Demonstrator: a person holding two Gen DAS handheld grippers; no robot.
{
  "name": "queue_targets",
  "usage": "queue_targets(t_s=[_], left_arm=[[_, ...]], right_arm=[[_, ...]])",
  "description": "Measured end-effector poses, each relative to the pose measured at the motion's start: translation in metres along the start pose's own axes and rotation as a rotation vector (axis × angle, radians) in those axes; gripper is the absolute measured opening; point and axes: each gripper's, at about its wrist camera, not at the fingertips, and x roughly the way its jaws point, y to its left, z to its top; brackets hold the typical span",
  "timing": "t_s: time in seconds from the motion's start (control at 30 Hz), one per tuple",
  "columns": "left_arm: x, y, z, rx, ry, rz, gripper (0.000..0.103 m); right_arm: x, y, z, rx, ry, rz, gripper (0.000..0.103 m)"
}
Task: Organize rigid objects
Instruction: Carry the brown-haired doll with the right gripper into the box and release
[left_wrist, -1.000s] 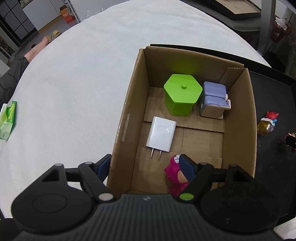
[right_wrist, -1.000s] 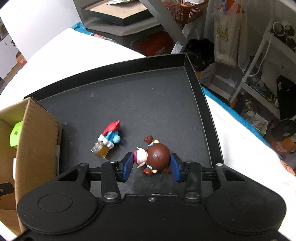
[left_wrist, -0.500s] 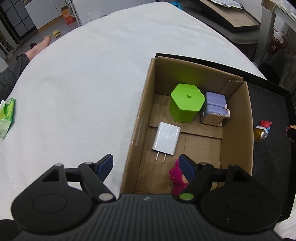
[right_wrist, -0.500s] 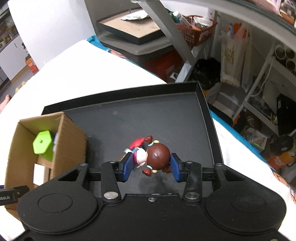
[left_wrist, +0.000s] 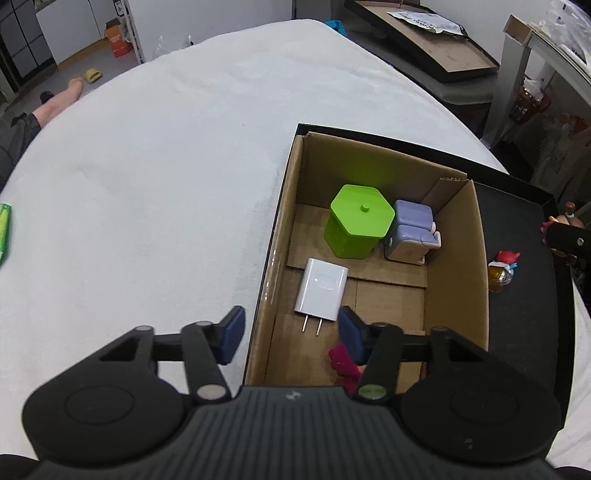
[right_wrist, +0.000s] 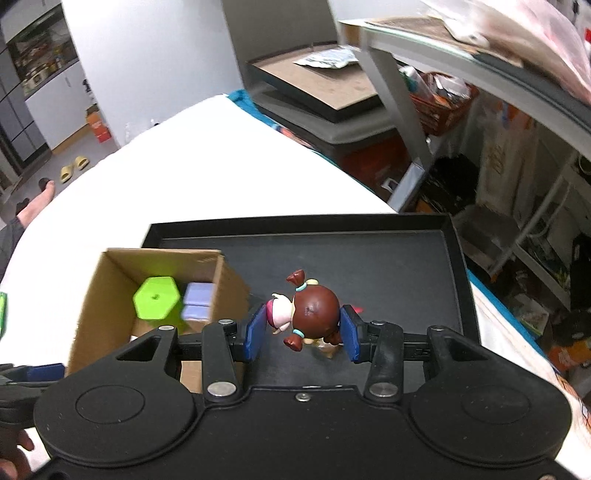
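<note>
The right gripper is clamped on a small brown-haired doll figurine with teal hair ties, held between its blue pads above the black shallow tray, just to the right of the open brown cardboard box that stands in the tray's left part; the left gripper hangs with its jaws wide apart and nothing between them, straddling the box's near left wall; inside the box lie a lime-green hexagonal lidded container, a lavender boxy plastic toy touching it on the right, a flat white two-pin wall charger nearer the camera, and a magenta plush-looking toy partly hidden behind the left gripper's pad; so four items look already stowed; on the tray outside the box a small red-capped figurine with an amber base lies near the box's right wall; judging from this, the sorting seems well past halfway, with the doll to be carried over the box and released, and the red-capped figurine likely the last piece left; a green packet rests far off on the white tablecloth, and whether it belongs to the task cannot be told.
</note>
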Motion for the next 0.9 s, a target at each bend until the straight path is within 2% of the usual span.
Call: queue_targets(t_s=[0.17, 0.23, 0.3, 0.9], left_arm=[[0.004, 0.011, 0.000, -0.022, 0.007, -0.020, 0.027], [0.006, 0.016, 0.001, -0.025, 0.004, -0.020, 0.016], [0.007, 0.023, 0.001, -0.036, 0.006, -0.030, 0.010], [0.010, 0.045, -0.002, -0.063, 0.005, -0.145, 0.011]], right_arm=[[-0.003, 0.023, 0.005, -0.037, -0.005, 0.005, 0.042], [-0.004, 0.032, 0.006, -0.049, -0.004, 0.011, 0.042], [-0.004, 0.042, 0.007, -0.064, -0.004, 0.016, 0.042], [0.012, 0.118, -0.004, -0.189, 0.061, 0.012, 0.042]])
